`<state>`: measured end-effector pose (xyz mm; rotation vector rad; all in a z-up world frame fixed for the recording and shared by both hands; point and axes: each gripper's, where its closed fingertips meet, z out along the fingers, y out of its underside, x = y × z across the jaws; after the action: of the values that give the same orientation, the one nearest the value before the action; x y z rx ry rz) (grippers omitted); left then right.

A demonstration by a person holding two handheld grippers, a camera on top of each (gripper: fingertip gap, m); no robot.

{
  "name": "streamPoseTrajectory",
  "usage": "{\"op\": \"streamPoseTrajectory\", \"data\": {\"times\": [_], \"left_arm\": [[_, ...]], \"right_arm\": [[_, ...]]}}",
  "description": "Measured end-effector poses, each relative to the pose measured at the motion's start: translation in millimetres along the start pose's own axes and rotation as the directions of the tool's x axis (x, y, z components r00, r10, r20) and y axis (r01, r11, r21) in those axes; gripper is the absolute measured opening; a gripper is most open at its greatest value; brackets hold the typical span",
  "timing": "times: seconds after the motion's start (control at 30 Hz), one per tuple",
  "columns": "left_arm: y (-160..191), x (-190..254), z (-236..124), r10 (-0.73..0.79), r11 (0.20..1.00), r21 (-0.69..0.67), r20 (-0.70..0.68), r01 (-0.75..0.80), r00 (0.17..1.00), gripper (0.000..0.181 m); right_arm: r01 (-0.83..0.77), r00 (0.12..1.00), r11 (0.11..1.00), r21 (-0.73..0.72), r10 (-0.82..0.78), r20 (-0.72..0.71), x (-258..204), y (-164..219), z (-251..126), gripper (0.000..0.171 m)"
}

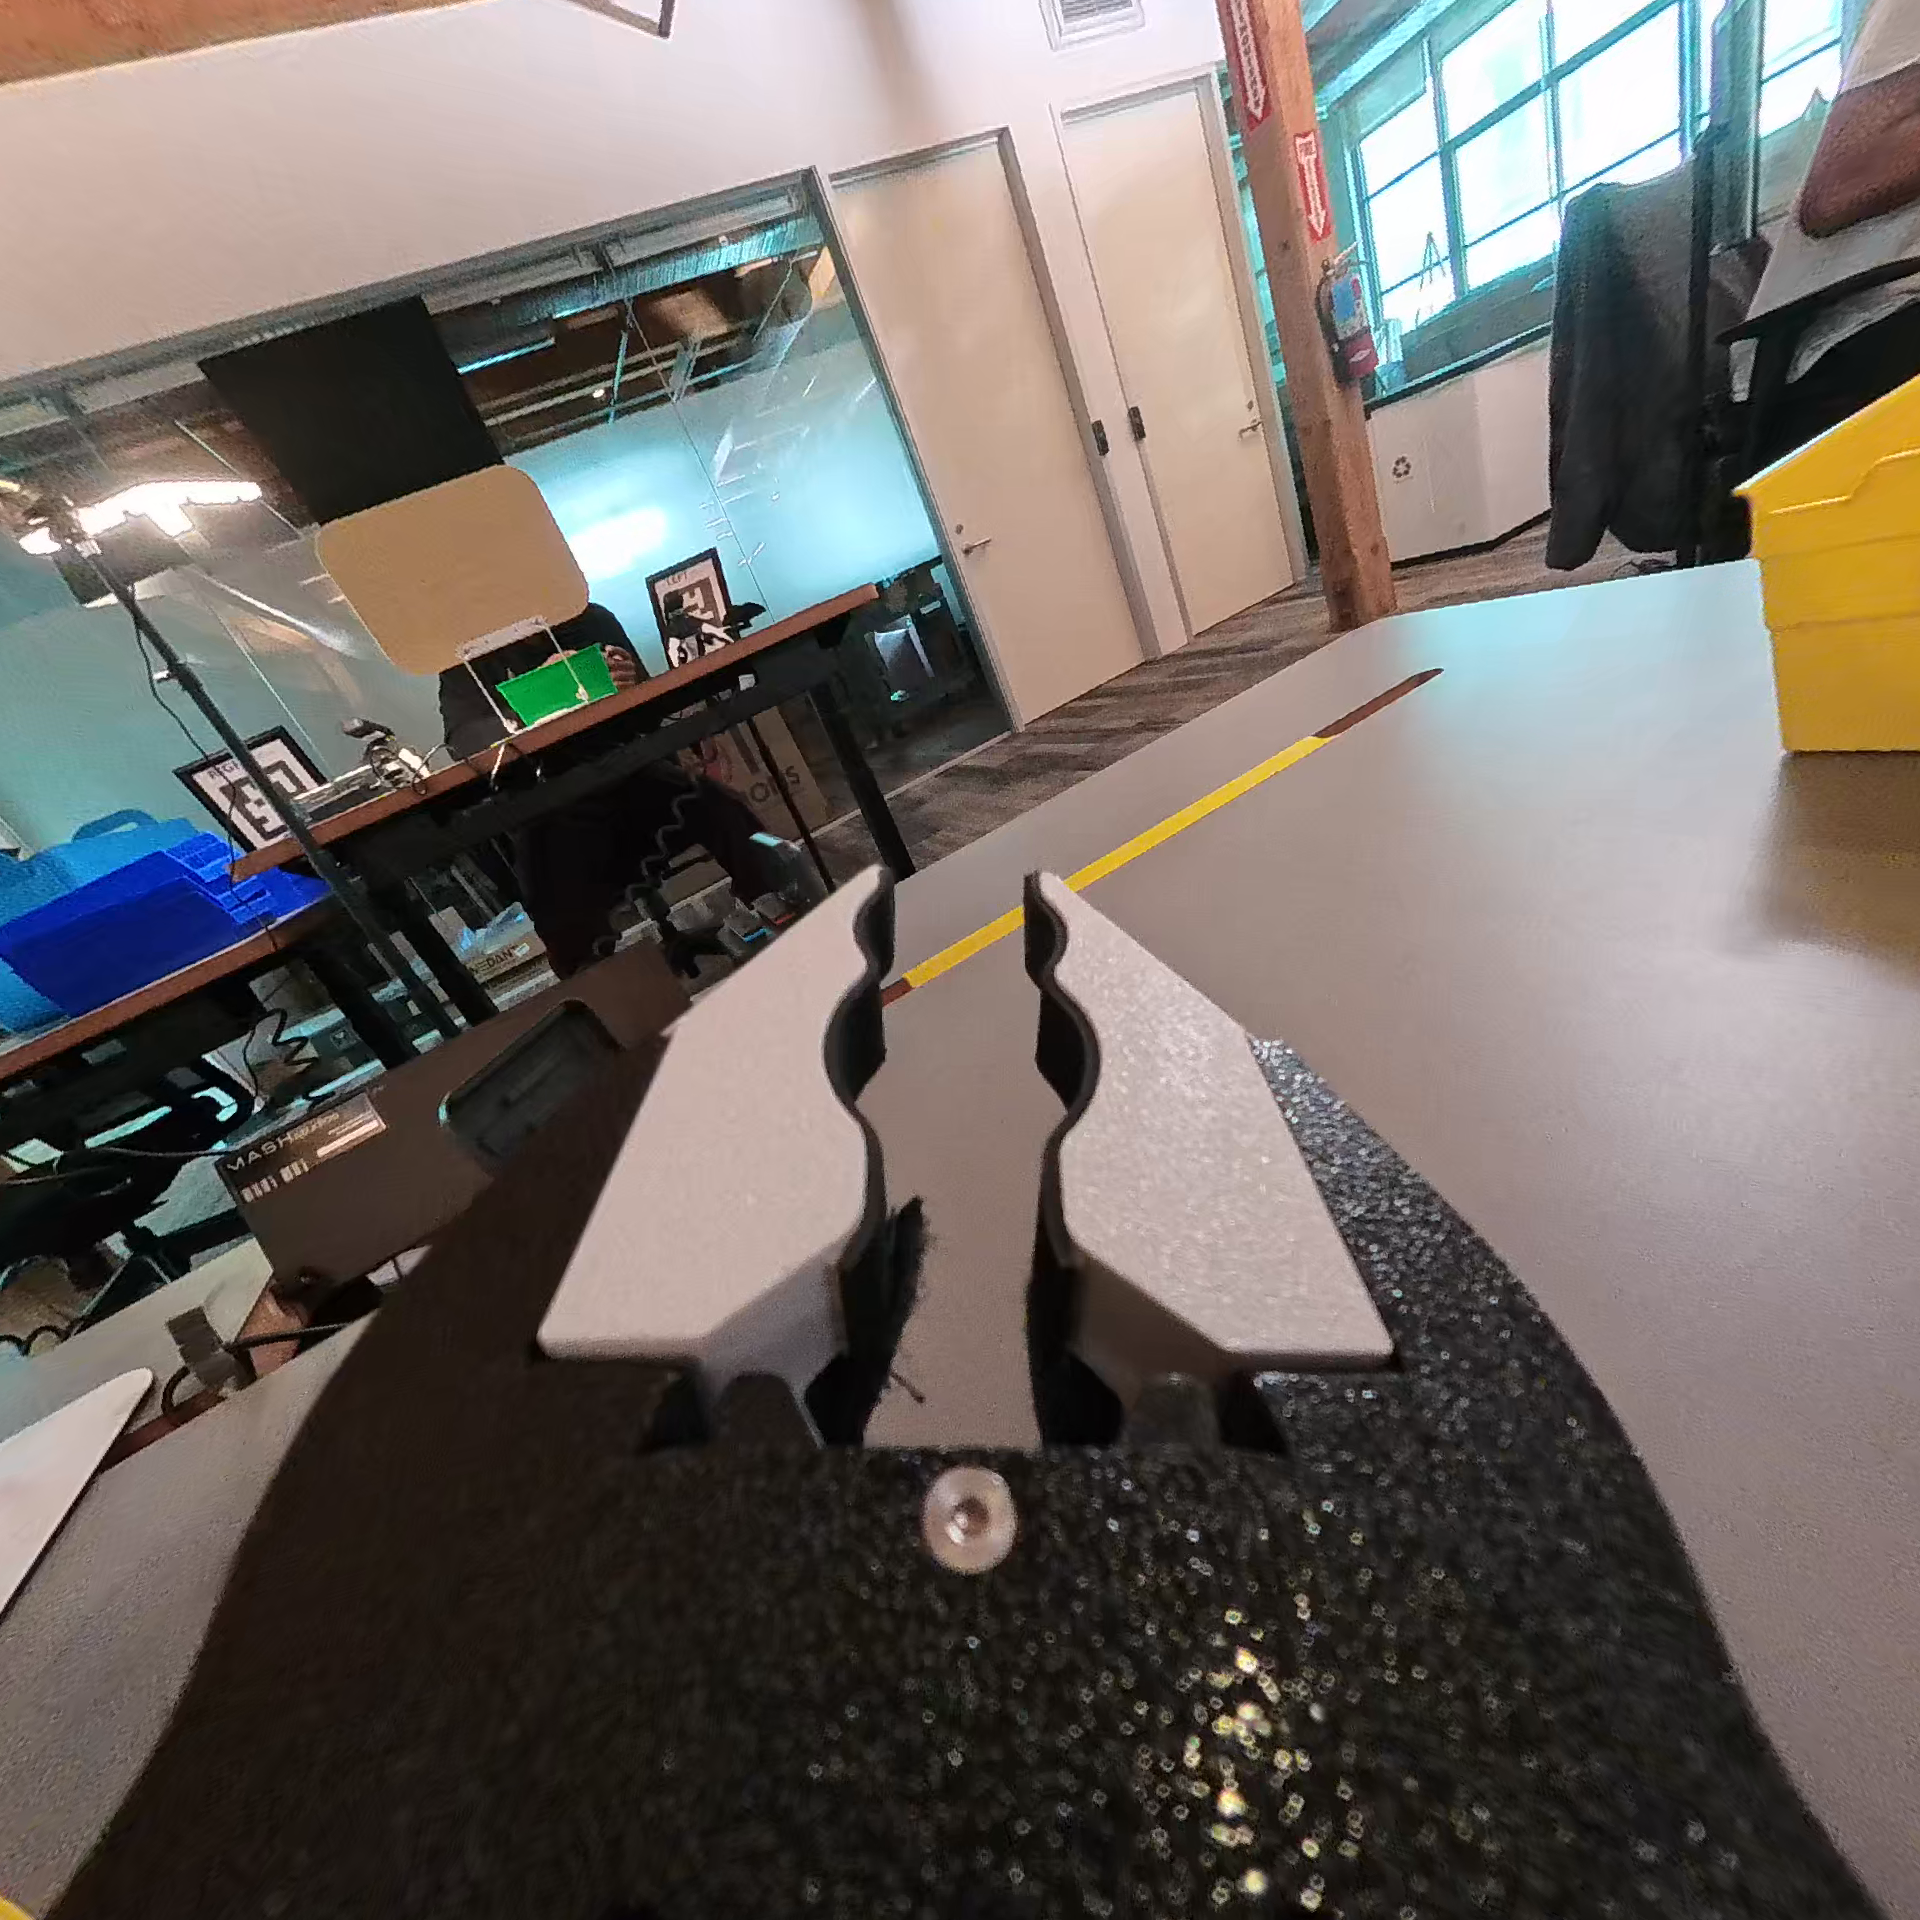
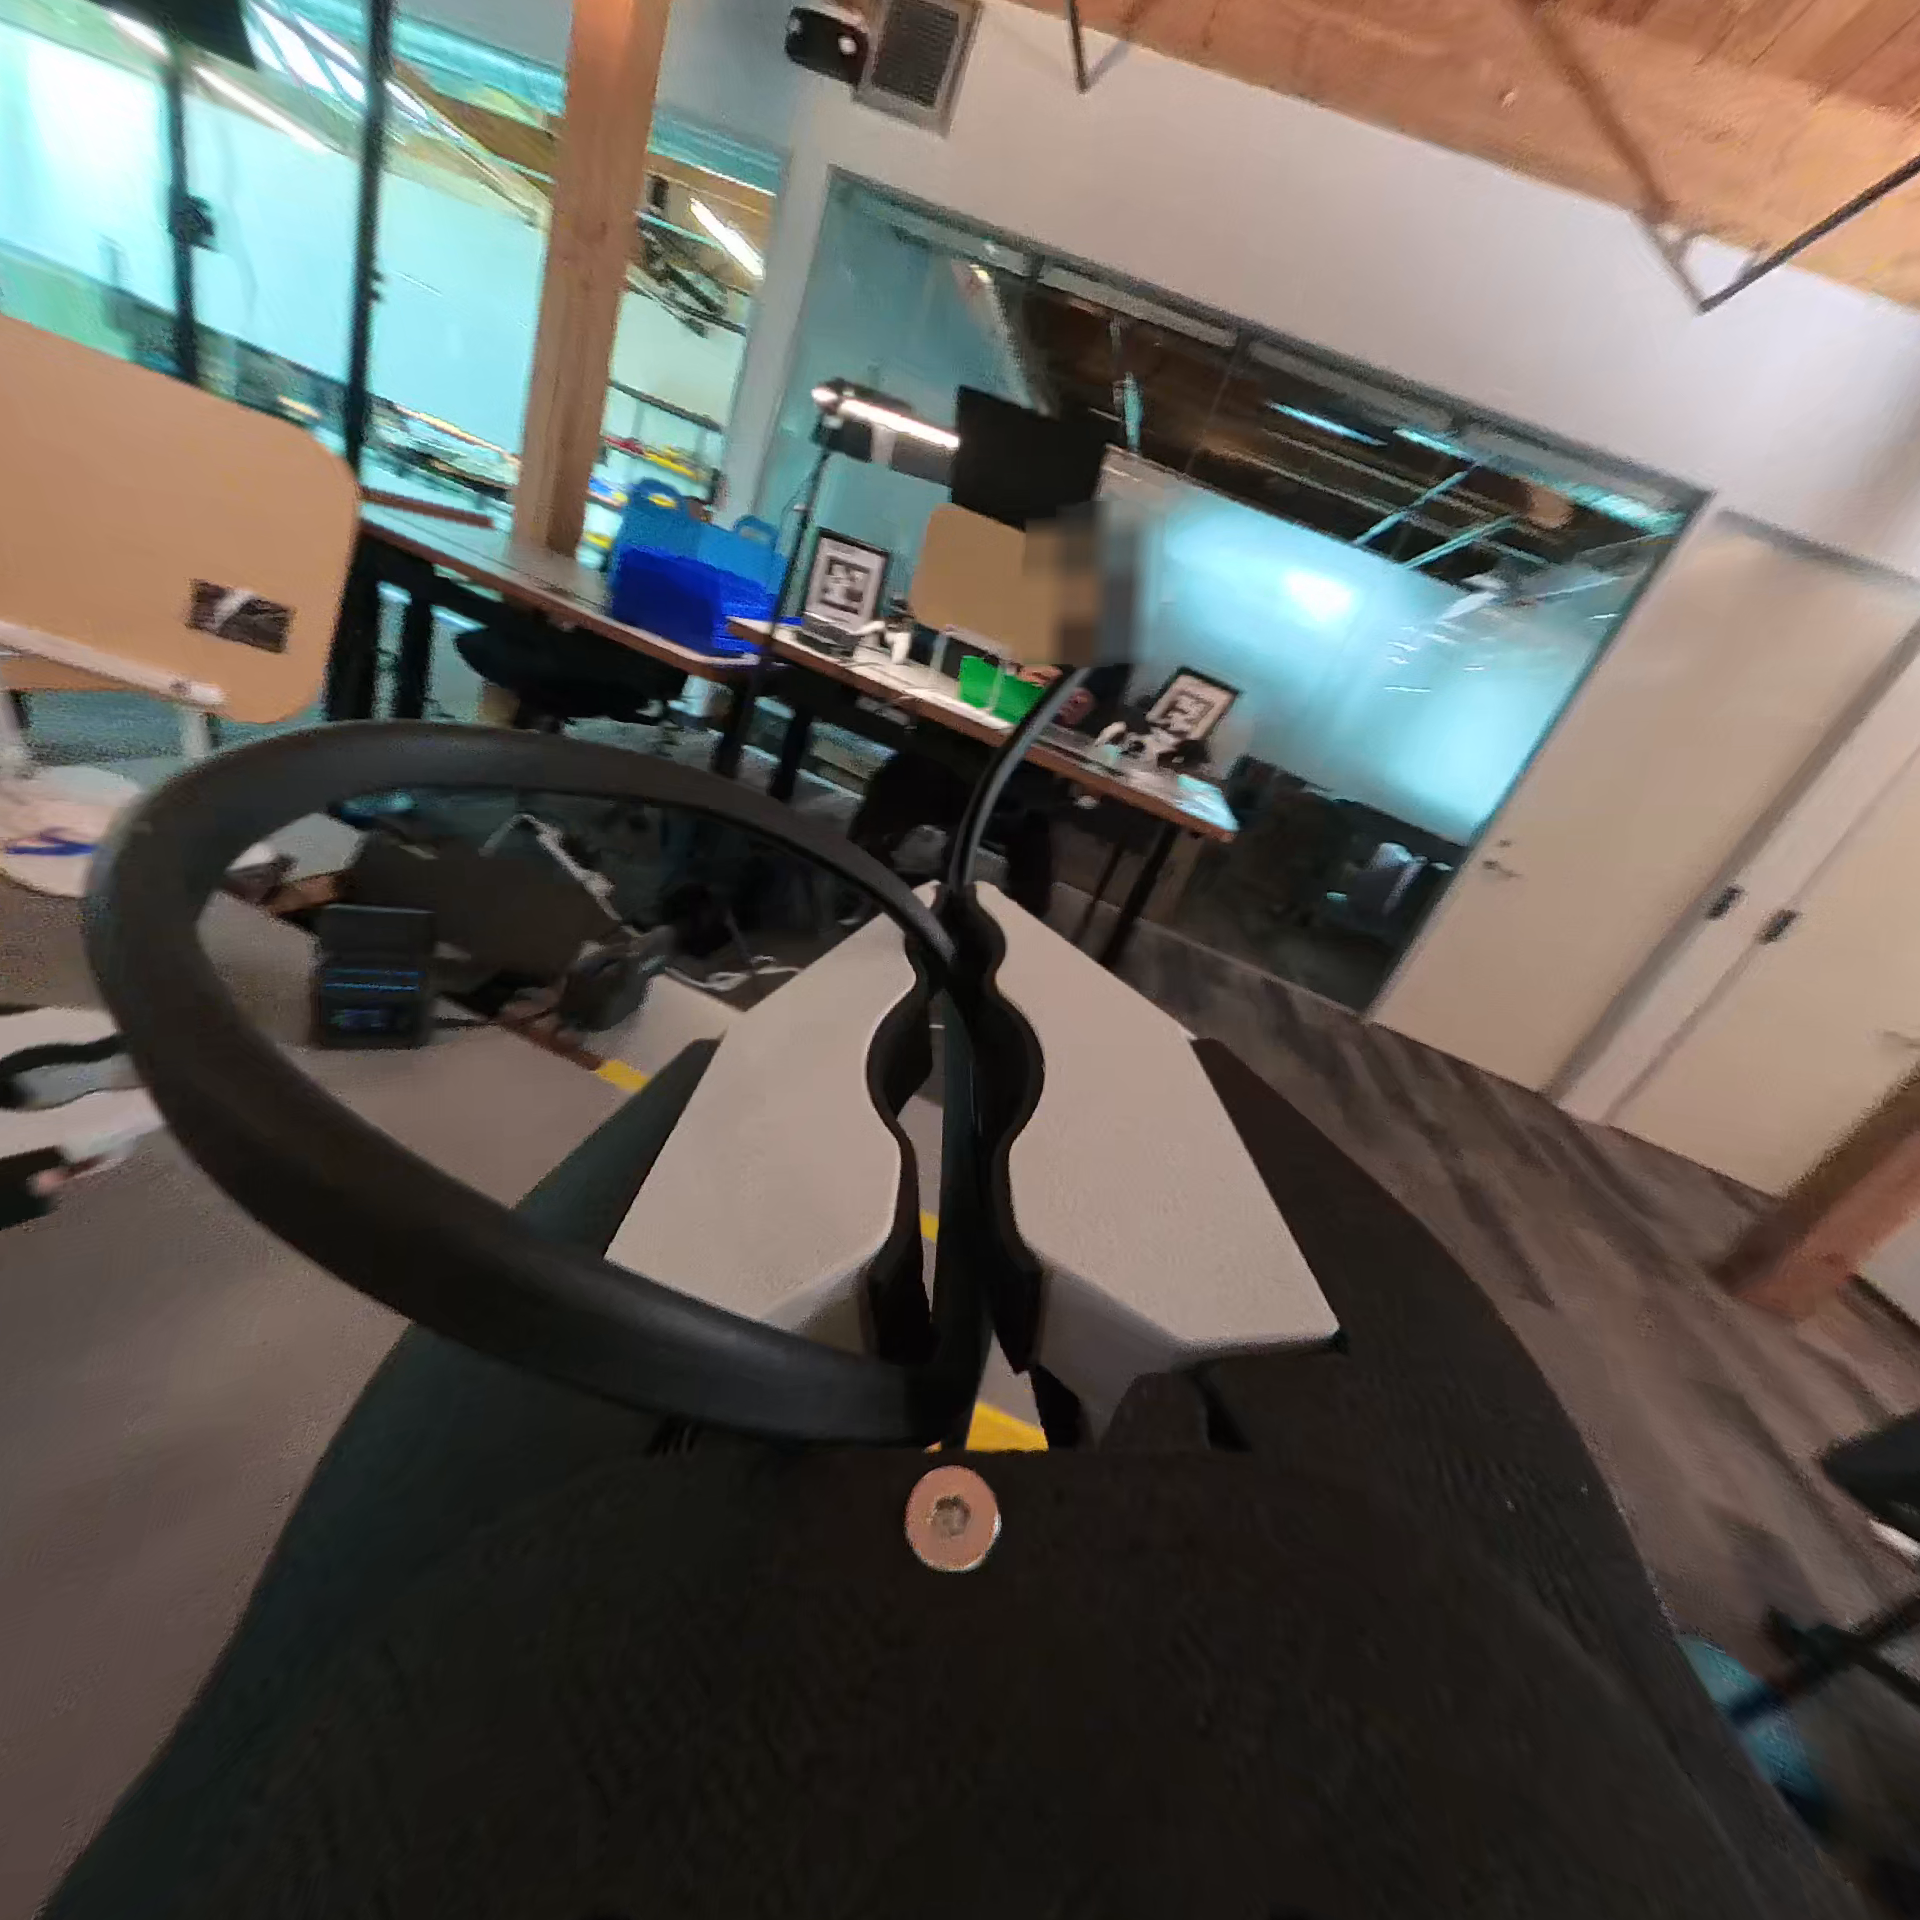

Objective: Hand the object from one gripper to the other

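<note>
In the right wrist view my right gripper is shut on a black ring-shaped object. The ring's rim passes between the pads and the loop hangs out to the left, above the table. A thin black strip of the same object rises past the fingertips. In the left wrist view my left gripper is open, with nothing between its grey fingers. It hovers low over the grey table. Neither view shows the other gripper.
A yellow tape line runs across the table ahead of the left gripper. A yellow bin stands at the right edge. Beyond the table are desks with blue bins, a person seated at a desk, a wooden post and doors. The left gripper's tips are roughly 45 centimetres from the right gripper's.
</note>
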<state>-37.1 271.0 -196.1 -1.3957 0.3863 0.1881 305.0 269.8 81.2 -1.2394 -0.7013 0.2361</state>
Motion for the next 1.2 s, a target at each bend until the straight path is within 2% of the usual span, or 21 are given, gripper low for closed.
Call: {"op": "streamPoseTrajectory", "data": {"times": [0.1,0.23,0.37,0.43,0.5,0.6,0.7,0.77,0.8,0.9,1.0,1.1,1.2], "left_arm": [[0,-3,-1,-0.010,1.000,0.000,0.013,0.010,1.000,0.022],[2,-3,-2,-0.025,1.000,0.000,0.018,0.025,1.000,0.022],[2,-2,-2,-0.035,0.999,0.002,0.020,0.035,0.999,0.020],[2,0,-2,-0.027,1.000,0.000,0.017,0.027,0.999,0.020],[0,2,-1,-0.019,1.000,0.005,0.018,0.019,1.000,0.020],[-4,5,2,-0.016,1.000,0.017,0.016,0.016,1.000,0.019],[-11,10,8,-0.049,0.998,0.048,0.004,0.048,0.999,0.019],[-9,15,12,-0.059,0.997,0.043,-0.013,0.059,0.998,0.019],[-8,17,13,-0.060,0.998,0.033,-0.019,0.060,0.998,0.019],[-8,20,12,-0.090,0.995,0.040,-0.014,0.091,0.996,0.020],[-12,23,12,-0.143,0.987,0.068,-0.009,0.143,0.990,0.026],[-11,22,14,-0.215,0.974,0.071,0.009,0.214,0.977,0.046],[-10,21,13,-0.244,0.968,0.071,0.032,0.241,0.969,0.070]], "right_arm": [[0.056,0.996,0.997,-0.044,-0.059,-0.064,44,-19,-7,0.000],[0.120,0.985,0.983,-0.137,-0.135,-0.105,75,2,-17,0.000],[0.098,0.985,0.974,-0.205,-0.125,-0.120,82,58,-22,0.000],[0.080,0.989,0.968,-0.238,-0.108,-0.104,75,96,-24,0.000],[0.069,0.993,0.940,-0.335,-0.098,-0.071,63,145,-29,0.000],[0.088,0.996,0.828,-0.553,-0.074,0.049,31,221,-48,0.000],[0.178,0.981,0.594,-0.785,-0.040,0.192,-1,293,-84,0.000],[0.249,0.966,0.441,-0.862,-0.054,0.251,-9,325,-105,0.000],[0.263,0.963,0.393,-0.881,-0.052,0.264,-12,334,-111,0.000],[0.216,0.968,0.370,-0.903,0.039,0.248,-23,339,-111,0.003],[0.127,0.962,0.337,-0.933,0.188,0.199,-31,331,-112,0.030],[0.050,0.949,0.301,-0.952,0.283,0.140,-27,313,-117,0.052],[0.030,0.964,0.316,-0.948,0.242,0.111,-7,284,-123,0.070]]}}
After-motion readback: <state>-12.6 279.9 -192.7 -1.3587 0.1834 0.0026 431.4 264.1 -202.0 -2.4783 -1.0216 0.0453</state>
